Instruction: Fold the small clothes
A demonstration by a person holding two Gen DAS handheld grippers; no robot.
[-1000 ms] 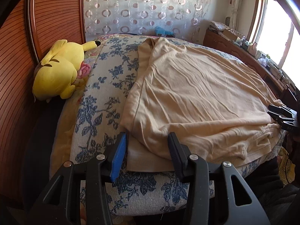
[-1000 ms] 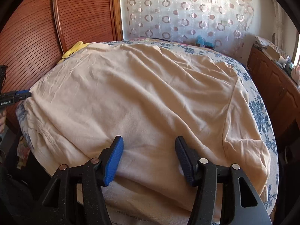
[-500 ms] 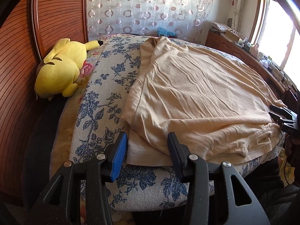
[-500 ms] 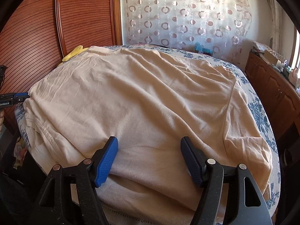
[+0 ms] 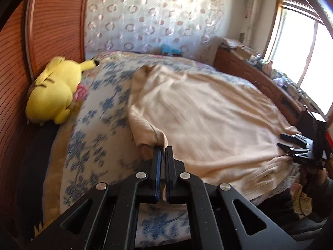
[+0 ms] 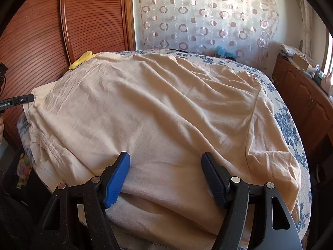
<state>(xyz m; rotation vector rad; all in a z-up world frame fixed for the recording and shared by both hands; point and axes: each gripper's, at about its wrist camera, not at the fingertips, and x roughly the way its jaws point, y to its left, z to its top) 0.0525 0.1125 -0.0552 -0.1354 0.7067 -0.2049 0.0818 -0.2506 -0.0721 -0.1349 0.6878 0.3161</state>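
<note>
A large cream T-shirt [image 5: 208,116] lies spread over a bed with a blue floral cover [image 5: 100,112]. My left gripper [image 5: 163,152] is shut on the shirt's near left corner and lifts it a little off the cover. It also shows at the left edge of the right wrist view [image 6: 25,99]. My right gripper [image 6: 165,166] is open, its fingers wide apart over the shirt's [image 6: 166,108] near hem at the bed's front edge. In the left wrist view the right gripper [image 5: 291,145] sits at the shirt's far right edge.
A yellow plush toy [image 5: 54,89] lies at the bed's left by a wooden slatted panel [image 5: 52,20]. A wooden cabinet [image 6: 306,102] with clutter runs along the right side under a window. A patterned curtain [image 6: 208,16] hangs behind the bed.
My left gripper has closed on the shirt's corner and raised it, bunching the cloth. My right gripper has stayed open and shifted only slightly over the hem.
</note>
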